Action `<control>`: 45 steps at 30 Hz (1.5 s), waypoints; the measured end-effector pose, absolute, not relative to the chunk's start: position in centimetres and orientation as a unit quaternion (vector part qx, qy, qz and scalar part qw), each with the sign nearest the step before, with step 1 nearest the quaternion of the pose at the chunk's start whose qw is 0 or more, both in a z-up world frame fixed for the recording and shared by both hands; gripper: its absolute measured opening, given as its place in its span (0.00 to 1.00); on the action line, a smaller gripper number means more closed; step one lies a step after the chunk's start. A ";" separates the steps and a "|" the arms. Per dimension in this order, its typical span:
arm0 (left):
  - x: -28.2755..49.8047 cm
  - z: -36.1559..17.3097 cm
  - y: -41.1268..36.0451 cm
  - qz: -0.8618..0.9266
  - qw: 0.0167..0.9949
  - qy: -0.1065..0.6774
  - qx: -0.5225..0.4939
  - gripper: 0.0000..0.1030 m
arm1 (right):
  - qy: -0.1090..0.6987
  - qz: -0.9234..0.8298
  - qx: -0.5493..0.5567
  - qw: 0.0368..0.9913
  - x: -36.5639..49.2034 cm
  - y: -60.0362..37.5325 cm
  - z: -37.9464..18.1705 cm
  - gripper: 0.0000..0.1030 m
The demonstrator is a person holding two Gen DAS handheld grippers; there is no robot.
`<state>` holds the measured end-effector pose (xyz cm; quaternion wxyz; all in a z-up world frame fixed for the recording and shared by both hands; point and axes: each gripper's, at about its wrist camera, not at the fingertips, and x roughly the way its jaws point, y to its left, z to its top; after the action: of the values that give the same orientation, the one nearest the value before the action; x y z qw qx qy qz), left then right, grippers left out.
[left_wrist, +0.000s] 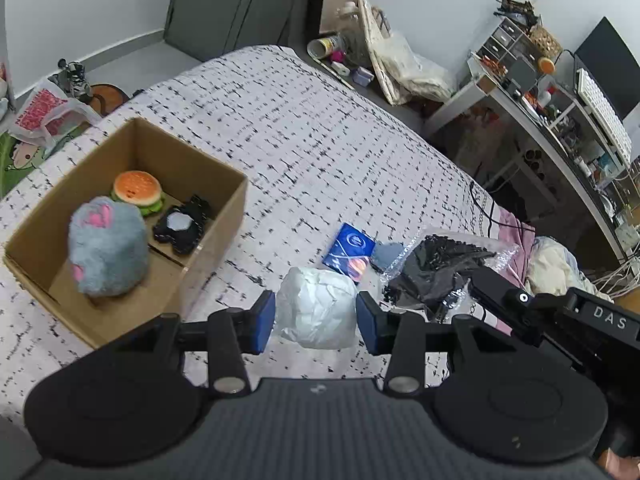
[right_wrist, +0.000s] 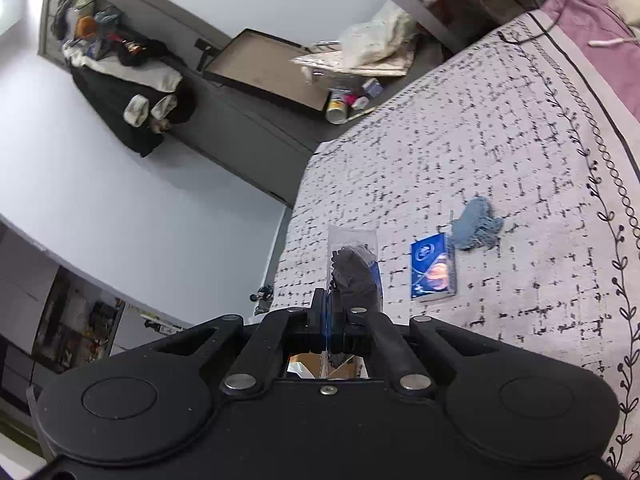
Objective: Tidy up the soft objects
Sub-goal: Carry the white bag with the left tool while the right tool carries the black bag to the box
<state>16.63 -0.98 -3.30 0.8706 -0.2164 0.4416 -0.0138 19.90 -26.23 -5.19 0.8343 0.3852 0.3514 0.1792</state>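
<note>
My left gripper (left_wrist: pixel 316 322) is shut on a white crumpled soft bundle (left_wrist: pixel 316 312), held above the bed just right of a cardboard box (left_wrist: pixel 224 216). The box holds a grey-pink plush (left_wrist: pixel 106 250), a burger toy (left_wrist: pixel 137 192) and a black plush (left_wrist: pixel 182 226). My right gripper (right_wrist: pixel 344 308) is shut on a clear bag of dark knit fabric (right_wrist: pixel 354 268); the bag also shows in the left wrist view (left_wrist: pixel 436 268). A blue tissue pack (right_wrist: pixel 434 266) and a blue cloth (right_wrist: pixel 478 224) lie on the bed.
The bed has a white black-flecked cover (left_wrist: pixel 320 128). A cluttered desk (left_wrist: pixel 552 120) stands to the right of the bed, bags and tins (left_wrist: pixel 360 56) lie at its far end, and a wardrobe with hanging clothes (right_wrist: pixel 124 92) stands beyond.
</note>
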 end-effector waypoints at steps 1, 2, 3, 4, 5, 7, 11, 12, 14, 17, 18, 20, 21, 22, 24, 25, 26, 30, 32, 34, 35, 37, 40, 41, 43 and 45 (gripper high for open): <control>16.6 -3.1 -0.7 -0.012 0.872 0.440 -0.216 0.42 | 0.349 0.181 0.382 0.836 19.8 -26.0 -5.0 0.00; 16.5 -3.0 -0.4 -0.011 0.873 0.438 -0.216 0.42 | 0.348 0.183 0.380 0.837 19.8 -25.8 -4.9 0.00; 16.4 -2.8 0.0 -0.009 0.874 0.436 -0.217 0.42 | 0.346 0.185 0.378 0.839 19.7 -25.5 -4.7 0.00; 16.3 -2.6 0.4 -0.008 0.875 0.433 -0.218 0.42 | 0.344 0.188 0.376 0.840 19.6 -25.3 -4.6 0.00; 16.2 -2.4 0.8 -0.007 0.876 0.431 -0.218 0.42 | 0.342 0.191 0.375 0.840 19.6 -25.1 -4.5 0.00; 16.1 -2.1 1.5 -0.004 0.878 0.426 -0.218 0.42 | 0.339 0.195 0.370 0.843 19.5 -24.7 -4.2 0.00; 15.9 -1.7 2.9 0.003 0.880 0.421 -0.219 0.42 | 0.333 0.201 0.363 0.846 19.3 -23.7 -3.8 0.00; 15.9 -1.6 3.2 0.005 0.881 0.420 -0.219 0.42 | 0.332 0.204 0.361 0.847 19.3 -23.3 -3.7 0.00; 15.8 -1.4 3.9 0.010 0.882 0.418 -0.219 0.42 | 0.330 0.211 0.357 0.848 19.2 -22.8 -3.5 0.00; 15.7 -1.2 5.1 0.016 0.883 0.415 -0.220 0.42 | 0.326 0.220 0.351 0.850 19.1 -22.1 -3.2 0.00; 15.7 -1.2 5.5 0.018 0.883 0.414 -0.220 0.42 | 0.325 0.223 0.349 0.850 19.0 -21.8 -3.2 0.00; 15.6 -1.3 6.4 0.023 0.884 0.412 -0.221 0.42 | 0.324 0.227 0.345 0.851 19.0 -21.3 -3.1 0.00; 15.6 -1.3 6.7 0.027 0.884 0.411 -0.221 0.42 | 0.324 0.230 0.342 0.852 18.9 -21.0 -3.1 0.00; 15.6 -1.4 7.2 0.030 0.884 0.410 -0.222 0.42 | 0.324 0.233 0.341 0.851 18.9 -20.7 -3.2 0.00; 15.6 -1.6 8.0 0.035 0.884 0.408 -0.223 0.42 | 0.324 0.238 0.335 0.852 18.9 -20.1 -3.2 0.00; 15.6 -1.7 8.5 0.038 0.884 0.408 -0.225 0.42 | 0.324 0.240 0.332 0.852 18.9 -19.8 -3.1 0.00; 15.6 -1.9 8.9 0.040 0.883 0.408 -0.227 0.42 | 0.325 0.243 0.330 0.853 18.9 -19.5 -3.1 0.00; 15.7 -2.6 10.4 0.046 0.880 0.411 -0.234 0.42 | 0.328 0.253 0.318 0.852 18.9 -18.0 -3.2 0.00; 15.6 -3.0 11.0 0.047 0.878 0.414 -0.235 0.42 | 0.334 0.256 0.314 0.851 18.9 -17.3 -3.4 0.00; 15.6 -3.6 11.4 0.045 0.875 0.421 -0.237 0.42 | 0.344 0.260 0.316 0.845 18.9 -16.6 -3.7 0.00; 15.6 -4.0 11.5 0.043 0.872 0.426 -0.238 0.42 | 0.349 0.263 0.317 0.842 18.9 -16.2 -3.8 0.00; 15.6 -4.8 11.8 0.043 0.866 0.436 -0.240 0.42 | 0.351 0.268 0.311 0.841 18.8 -15.4 -3.8 0.00; 15.7 -6.1 12.3 0.042 0.858 0.451 -0.243 0.42 | 0.358 0.275 0.306 0.838 18.6 -14.1 -4.0 0.00; 15.7 -6.5 12.5 0.042 0.855 0.455 -0.245 0.42 | 0.360 0.277 0.304 0.837 18.6 -13.8 -4.0 0.00; 15.6 -7.0 12.9 0.043 0.852 0.459 -0.248 0.42 | 0.362 0.279 0.298 0.838 18.5 -13.0 -4.2 0.00; 15.6 -7.4 13.4 0.044 0.850 0.461 -0.252 0.42 | 0.366 0.282 0.293 0.837 18.5 -12.2 -4.4 0.00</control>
<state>15.55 13.39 -7.37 0.8498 -0.2524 0.4606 0.0442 18.51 -12.24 -4.44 0.8369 0.2934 0.3663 0.2818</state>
